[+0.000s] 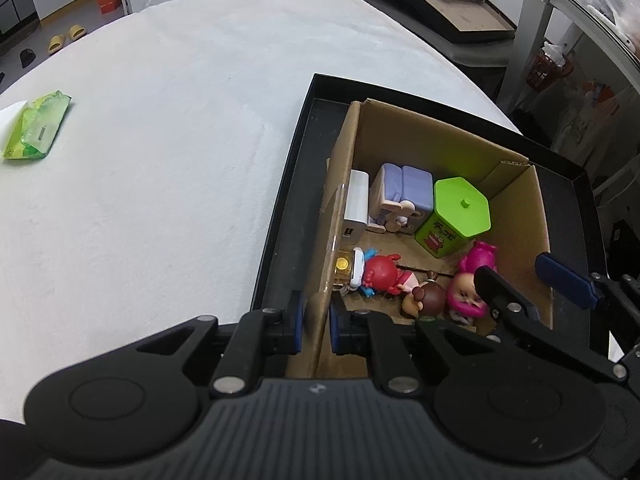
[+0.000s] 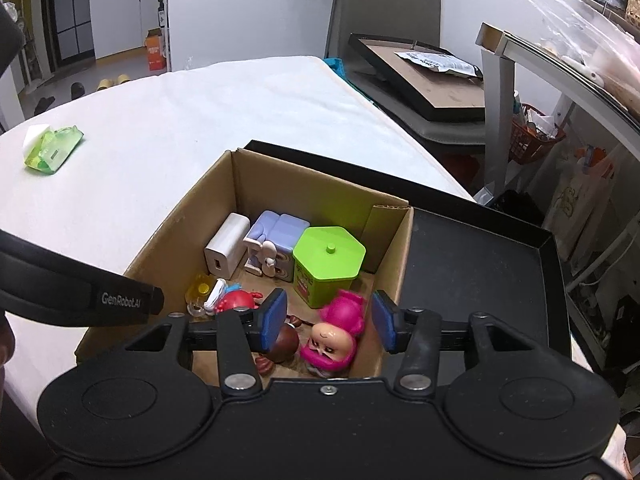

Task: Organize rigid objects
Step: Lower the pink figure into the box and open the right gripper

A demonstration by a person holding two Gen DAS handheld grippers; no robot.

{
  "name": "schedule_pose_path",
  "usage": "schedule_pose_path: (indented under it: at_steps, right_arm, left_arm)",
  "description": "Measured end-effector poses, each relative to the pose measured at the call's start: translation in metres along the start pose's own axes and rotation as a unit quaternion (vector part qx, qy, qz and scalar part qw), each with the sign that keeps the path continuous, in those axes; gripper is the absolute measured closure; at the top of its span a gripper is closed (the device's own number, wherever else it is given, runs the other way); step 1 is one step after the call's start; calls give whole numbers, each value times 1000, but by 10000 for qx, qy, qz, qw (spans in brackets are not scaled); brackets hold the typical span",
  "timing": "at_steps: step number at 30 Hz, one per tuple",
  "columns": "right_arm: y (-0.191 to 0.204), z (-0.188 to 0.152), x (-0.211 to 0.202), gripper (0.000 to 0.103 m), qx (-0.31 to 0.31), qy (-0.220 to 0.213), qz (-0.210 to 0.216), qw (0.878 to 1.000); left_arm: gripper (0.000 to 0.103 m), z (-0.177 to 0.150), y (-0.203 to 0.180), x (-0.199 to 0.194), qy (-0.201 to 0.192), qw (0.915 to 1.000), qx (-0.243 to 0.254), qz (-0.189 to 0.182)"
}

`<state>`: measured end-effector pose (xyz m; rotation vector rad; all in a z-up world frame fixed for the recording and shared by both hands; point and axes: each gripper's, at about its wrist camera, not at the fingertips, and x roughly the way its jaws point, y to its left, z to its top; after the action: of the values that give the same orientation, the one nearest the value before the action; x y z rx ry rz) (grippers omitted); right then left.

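**Toys in the carton, left gripper clamped on its wall**

The white table (image 1: 160, 140) stretches far ahead of both grippers. On it, just ahead of them, lies a black tray (image 2: 500, 272) bearing the cardboard box (image 2: 320, 184). The left gripper (image 1: 316, 320) pinches the box's near left wall between its blue pads. The right gripper (image 2: 330, 320) hovers spread wide and empty over the box's near end, with the pink doll (image 2: 334, 336) lying face-up directly below, between its fingers. Farther in stand a green hexagonal tin (image 2: 328, 264) with a red-and-white label I cannot read, a lilac toy block (image 2: 276, 236) and a white charger (image 2: 226, 246). A red figure (image 1: 382, 274) lies just ahead of the left gripper. "GenRobot.AI" is printed on the left gripper's side in the right wrist view. A green packet (image 1: 36, 128) lies well off to the left.
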<state>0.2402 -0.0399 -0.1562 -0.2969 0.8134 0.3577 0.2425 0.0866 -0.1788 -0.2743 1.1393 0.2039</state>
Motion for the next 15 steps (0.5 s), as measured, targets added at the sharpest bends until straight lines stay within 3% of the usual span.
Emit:
schedule_pose_path:
  at_steps: [10, 12, 15]
  right_arm:
    - [-18, 0, -13, 54, 391, -5, 424, 9983]
    - [-23, -1, -17, 49, 523, -18, 499, 9974]
    - [-37, 0, -23, 48, 834, -39, 656, 9943]
  left_arm:
    - [88, -6, -10, -25, -131, 9997, 176, 119]
    - [88, -8, -10, -31, -159, 9996, 191, 111]
    - [88, -8, -9, -42, -193, 9997, 157, 89]
